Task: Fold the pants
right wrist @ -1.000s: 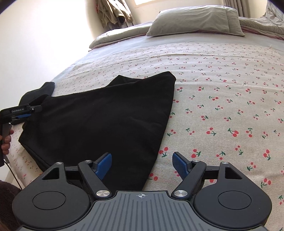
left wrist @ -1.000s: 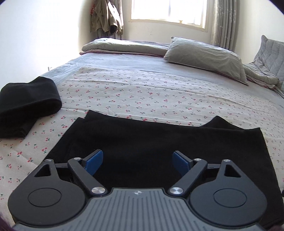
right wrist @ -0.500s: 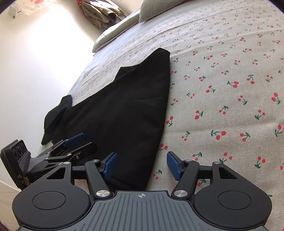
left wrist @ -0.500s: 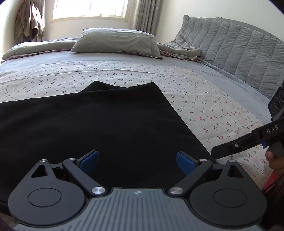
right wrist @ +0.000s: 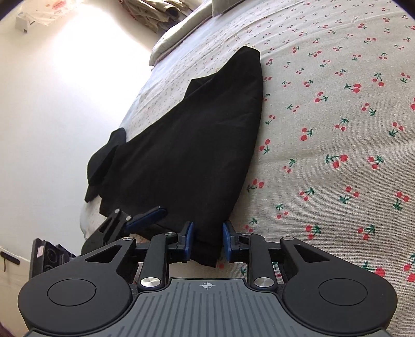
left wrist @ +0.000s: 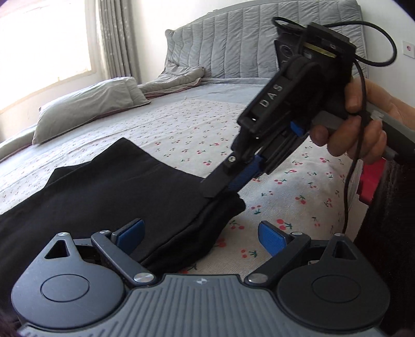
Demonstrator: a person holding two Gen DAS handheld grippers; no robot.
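Black pants (left wrist: 116, 191) lie folded flat on the cherry-print bed sheet (left wrist: 298, 186). My left gripper (left wrist: 201, 236) is open just above their near right corner, with the cloth edge under its left finger. In the left wrist view a hand holds my right gripper (left wrist: 220, 190), whose tips pinch that same corner. In the right wrist view the jaws of the right gripper (right wrist: 207, 239) are closing, and the corner of the pants (right wrist: 194, 145) sits bunched between the blue pads (right wrist: 188, 237), which touch it. The left gripper (right wrist: 145, 217) shows just to the left.
A second folded black garment (right wrist: 103, 160) lies beyond the pants near the bed's edge by the wall. A grey pillow (left wrist: 90, 103), a rumpled blanket and a padded headboard (left wrist: 233, 46) are at the bed's head. Clothes hang in the corner (right wrist: 155, 13).
My left gripper swung right along the pants to their near right corner. The right gripper's jaws narrowed around that corner, which now bunches up between the pads.
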